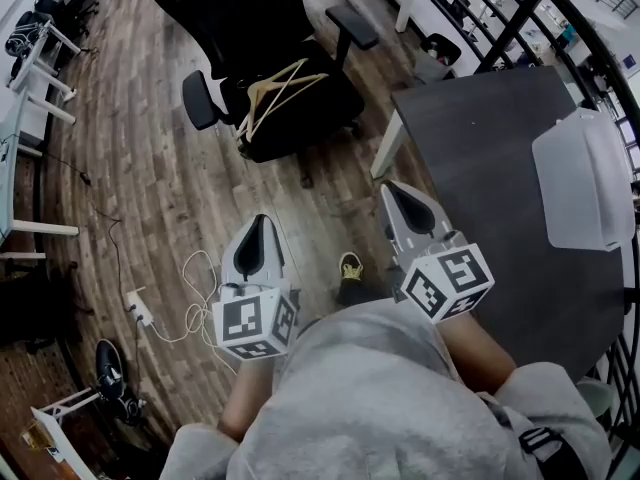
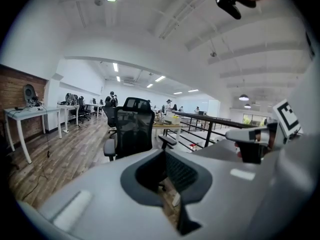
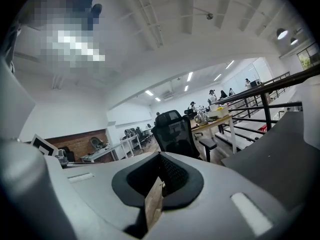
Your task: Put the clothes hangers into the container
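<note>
Several pale wooden clothes hangers (image 1: 280,90) lie in a heap on the seat of a black office chair (image 1: 270,58), ahead of both grippers. A translucent white container (image 1: 585,180) rests on the dark table (image 1: 480,158) at the right. My left gripper (image 1: 258,240) is held over the wood floor with its jaws shut and nothing between them. My right gripper (image 1: 408,208) hovers by the table's near corner, also shut and empty. The left gripper view has the left gripper (image 2: 165,173) pointing toward the chair (image 2: 131,131), and the right gripper (image 3: 160,178) faces the chair (image 3: 175,134) too.
A power strip with looped white cables (image 1: 150,313) lies on the floor at the left. White desks (image 1: 30,98) line the far left. A black railing (image 1: 600,58) runs behind the table. The person's shoe (image 1: 349,266) shows between the grippers.
</note>
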A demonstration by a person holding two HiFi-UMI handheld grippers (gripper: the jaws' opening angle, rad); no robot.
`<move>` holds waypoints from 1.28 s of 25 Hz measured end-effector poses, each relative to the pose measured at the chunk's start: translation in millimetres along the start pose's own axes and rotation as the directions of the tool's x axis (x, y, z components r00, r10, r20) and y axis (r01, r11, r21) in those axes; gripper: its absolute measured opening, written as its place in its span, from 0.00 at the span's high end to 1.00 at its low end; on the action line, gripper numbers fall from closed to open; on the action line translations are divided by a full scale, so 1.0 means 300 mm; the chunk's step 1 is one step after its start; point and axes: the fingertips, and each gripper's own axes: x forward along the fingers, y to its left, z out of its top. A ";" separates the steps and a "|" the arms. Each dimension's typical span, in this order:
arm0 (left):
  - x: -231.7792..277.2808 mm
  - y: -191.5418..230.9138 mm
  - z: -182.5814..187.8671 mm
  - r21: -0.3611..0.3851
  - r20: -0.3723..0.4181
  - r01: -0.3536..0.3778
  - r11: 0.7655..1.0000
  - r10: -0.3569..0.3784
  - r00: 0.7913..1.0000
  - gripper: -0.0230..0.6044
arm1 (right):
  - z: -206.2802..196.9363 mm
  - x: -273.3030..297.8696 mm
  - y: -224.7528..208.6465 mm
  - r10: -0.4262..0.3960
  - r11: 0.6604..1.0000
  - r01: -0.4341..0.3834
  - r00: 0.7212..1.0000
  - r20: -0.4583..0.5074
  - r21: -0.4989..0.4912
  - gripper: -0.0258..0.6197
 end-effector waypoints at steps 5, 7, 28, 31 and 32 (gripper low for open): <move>0.068 -0.016 0.057 0.008 0.015 -0.019 1.000 0.018 1.000 0.94 | 0.055 0.060 -0.060 0.026 1.000 -0.026 1.000 0.004 0.000 0.96; 0.080 -0.008 0.060 0.008 0.019 -0.031 0.999 0.031 0.999 0.94 | 0.058 0.084 -0.071 0.039 0.999 -0.039 0.999 0.007 -0.002 0.96; 0.220 0.099 0.082 -0.017 0.027 -0.079 0.997 0.080 0.996 0.94 | 0.085 0.287 -0.067 0.107 0.994 -0.107 0.994 0.002 -0.021 0.96; 0.280 0.120 0.094 -0.020 0.022 -0.069 0.997 0.069 0.997 0.94 | 0.100 0.342 -0.080 0.100 0.995 -0.101 0.995 -0.002 -0.022 0.96; 0.303 0.130 0.100 -0.020 0.021 -0.065 0.998 0.066 0.998 0.94 | 0.104 0.364 -0.085 0.098 0.995 -0.098 0.995 -0.004 -0.023 0.96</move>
